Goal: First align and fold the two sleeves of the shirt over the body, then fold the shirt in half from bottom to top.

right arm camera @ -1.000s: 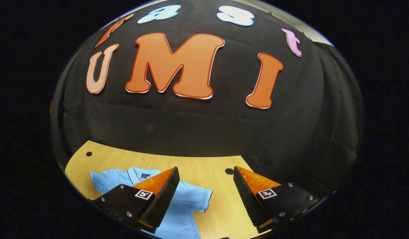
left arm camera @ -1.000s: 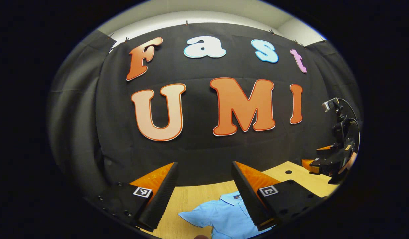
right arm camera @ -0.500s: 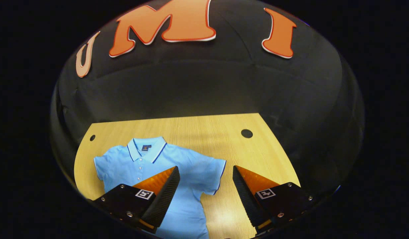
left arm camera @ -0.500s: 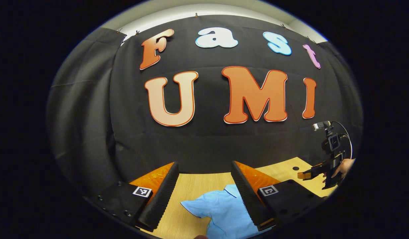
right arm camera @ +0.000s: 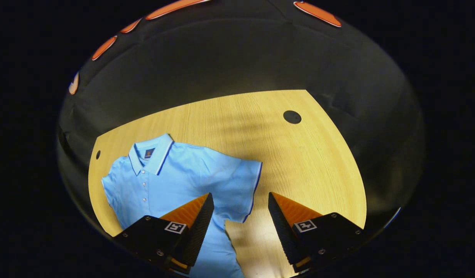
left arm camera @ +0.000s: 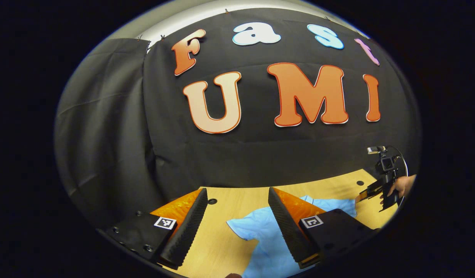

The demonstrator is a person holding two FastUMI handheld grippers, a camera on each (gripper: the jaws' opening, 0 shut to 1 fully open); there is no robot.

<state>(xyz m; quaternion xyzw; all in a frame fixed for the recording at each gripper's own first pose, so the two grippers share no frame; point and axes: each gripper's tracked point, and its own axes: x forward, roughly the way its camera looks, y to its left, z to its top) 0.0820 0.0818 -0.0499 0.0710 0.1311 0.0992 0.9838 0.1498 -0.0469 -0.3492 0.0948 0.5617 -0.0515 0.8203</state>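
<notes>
A light blue polo shirt [right arm camera: 175,181] lies flat and face up on the wooden table [right arm camera: 299,162], collar toward the back wall, both short sleeves spread out. In the right gripper view my right gripper [right arm camera: 240,200] hovers open above the shirt's right sleeve [right arm camera: 241,185], nothing between its fingers. In the left gripper view my left gripper [left arm camera: 237,204] is open above the shirt's [left arm camera: 268,239] left sleeve [left arm camera: 245,227]. Far off at the right of that view, a hand holds the right gripper [left arm camera: 380,187] over the table.
The table has round cable holes [right arm camera: 292,117] [right arm camera: 98,155] near its back corners, one also seen in the left gripper view [left arm camera: 212,201]. Black cloth walls close in behind and beside the table. Bare wood lies right of the shirt.
Both grippers have tilted down toward the table, the right one much more. The shirt now shows fuller in both views. Both stay open.
</notes>
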